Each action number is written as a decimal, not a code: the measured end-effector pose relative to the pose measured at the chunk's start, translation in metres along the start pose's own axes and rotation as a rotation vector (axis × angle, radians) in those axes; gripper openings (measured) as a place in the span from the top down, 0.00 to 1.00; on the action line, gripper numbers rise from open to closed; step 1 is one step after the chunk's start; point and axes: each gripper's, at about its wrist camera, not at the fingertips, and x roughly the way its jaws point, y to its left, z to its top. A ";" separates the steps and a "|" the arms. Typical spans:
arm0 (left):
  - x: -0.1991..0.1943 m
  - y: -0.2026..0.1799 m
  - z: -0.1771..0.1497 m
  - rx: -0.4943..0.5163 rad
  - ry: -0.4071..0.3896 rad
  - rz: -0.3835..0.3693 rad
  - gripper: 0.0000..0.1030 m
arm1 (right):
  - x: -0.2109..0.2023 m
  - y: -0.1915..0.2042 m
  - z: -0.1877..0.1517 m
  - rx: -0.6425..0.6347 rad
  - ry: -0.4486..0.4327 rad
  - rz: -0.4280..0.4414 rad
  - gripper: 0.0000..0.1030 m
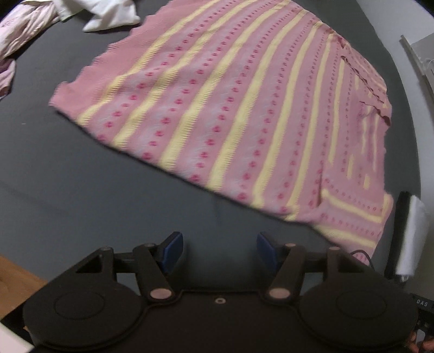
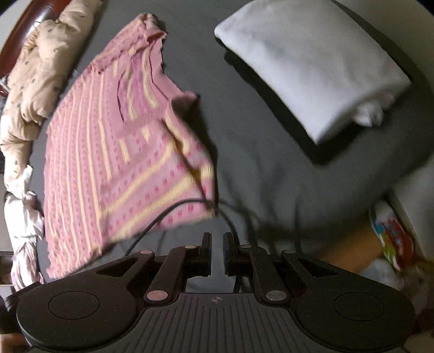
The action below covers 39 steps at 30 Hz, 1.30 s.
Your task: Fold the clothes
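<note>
A pink knit sweater (image 1: 225, 108) with yellow stripes and dark pink dots lies spread on the dark grey bed sheet (image 1: 81, 184). Its right side is folded inward. My left gripper (image 1: 218, 244) is open and empty, hovering above bare sheet just short of the sweater's near edge. In the right wrist view the same sweater (image 2: 108, 152) lies to the left. My right gripper (image 2: 217, 244) has its jaws nearly together with a narrow gap and holds nothing. A black cable (image 2: 162, 214) runs across the sweater's near corner.
A folded white garment (image 2: 312, 68) lies on the sheet at the upper right. A beige quilted item (image 2: 40, 70) and crumpled pale clothes (image 2: 24, 230) lie along the left edge. White and pink clothes (image 1: 81, 13) sit at the far left. Wooden floor (image 2: 350, 249) shows lower right.
</note>
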 end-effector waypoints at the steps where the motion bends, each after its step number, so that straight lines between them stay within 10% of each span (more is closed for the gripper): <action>1: -0.005 0.007 0.002 0.004 0.003 -0.002 0.39 | -0.002 0.004 -0.005 0.001 0.005 0.000 0.92; 12: -0.023 0.091 0.022 -0.074 -0.013 -0.014 0.36 | -0.032 0.055 -0.086 -0.021 0.040 -0.083 0.92; 25: -0.024 0.153 0.074 -0.317 -0.175 -0.019 0.36 | -0.038 0.134 -0.119 -0.352 0.045 -0.190 0.92; 39: 0.005 0.167 0.090 -0.358 -0.261 -0.046 0.34 | 0.055 0.237 -0.097 -0.502 -0.009 0.042 0.91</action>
